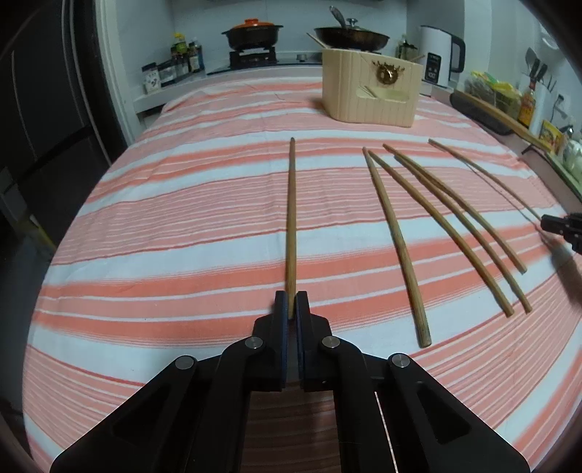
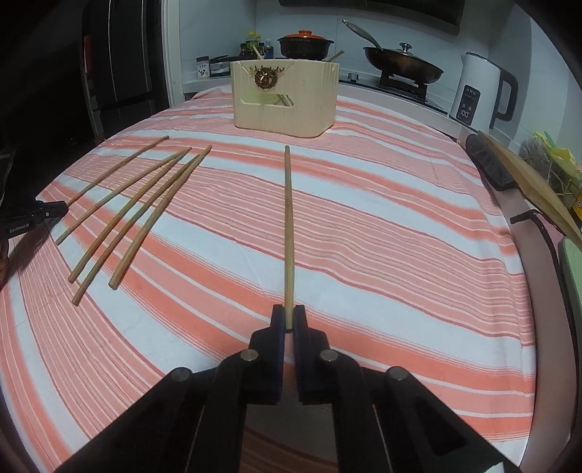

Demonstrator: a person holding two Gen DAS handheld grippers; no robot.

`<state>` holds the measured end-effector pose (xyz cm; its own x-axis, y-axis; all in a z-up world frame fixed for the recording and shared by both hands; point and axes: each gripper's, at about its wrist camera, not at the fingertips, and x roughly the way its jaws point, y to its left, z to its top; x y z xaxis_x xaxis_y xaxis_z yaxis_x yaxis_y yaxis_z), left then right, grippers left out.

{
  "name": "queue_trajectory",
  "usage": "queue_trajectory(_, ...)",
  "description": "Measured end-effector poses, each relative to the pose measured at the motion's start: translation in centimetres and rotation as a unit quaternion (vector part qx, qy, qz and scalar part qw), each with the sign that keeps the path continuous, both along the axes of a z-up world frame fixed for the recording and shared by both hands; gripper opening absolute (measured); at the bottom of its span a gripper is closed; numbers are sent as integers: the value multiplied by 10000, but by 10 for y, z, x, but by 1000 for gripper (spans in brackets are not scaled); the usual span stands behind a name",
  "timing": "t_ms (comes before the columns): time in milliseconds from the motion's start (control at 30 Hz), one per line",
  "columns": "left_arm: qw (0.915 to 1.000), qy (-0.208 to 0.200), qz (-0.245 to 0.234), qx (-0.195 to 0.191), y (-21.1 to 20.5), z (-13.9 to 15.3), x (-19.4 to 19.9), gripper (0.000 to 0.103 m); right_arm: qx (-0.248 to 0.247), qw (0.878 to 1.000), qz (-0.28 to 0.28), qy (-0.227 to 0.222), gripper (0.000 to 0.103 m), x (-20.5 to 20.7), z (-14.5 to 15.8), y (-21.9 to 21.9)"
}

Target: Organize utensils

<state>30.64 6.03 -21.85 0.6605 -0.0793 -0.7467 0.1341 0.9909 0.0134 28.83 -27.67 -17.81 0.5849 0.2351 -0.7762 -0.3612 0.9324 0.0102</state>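
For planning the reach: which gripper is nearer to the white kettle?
Right. The right gripper has the white kettle ahead on its right; the left gripper sits further left, beyond the loose chopsticks.

Kitchen interior, dim light. Surface point(image 1: 182, 203) covered by an orange-and-white striped cloth. Rear counter: gas stove point(image 1: 252, 56) bearing an orange-lidded black pot point(image 1: 252, 32) and a lidded wok point(image 1: 351, 36); white electric kettle point(image 1: 440, 54); sauce bottles point(image 1: 185, 54). Dark refrigerator point(image 2: 116, 62) at left. Pale walls point(image 2: 211, 29).
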Motion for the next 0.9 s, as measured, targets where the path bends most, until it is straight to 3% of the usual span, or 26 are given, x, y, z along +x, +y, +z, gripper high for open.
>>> queue_trajectory(433,9953,-878,-48,-407,12,89,-12,2,166,9946,57,-1022,5,-18,104,17)
queue_trajectory(900,9855,-1547,-231,-656,3,167,-12,2,746,9888,-134,-1284,5,-12,165,34)
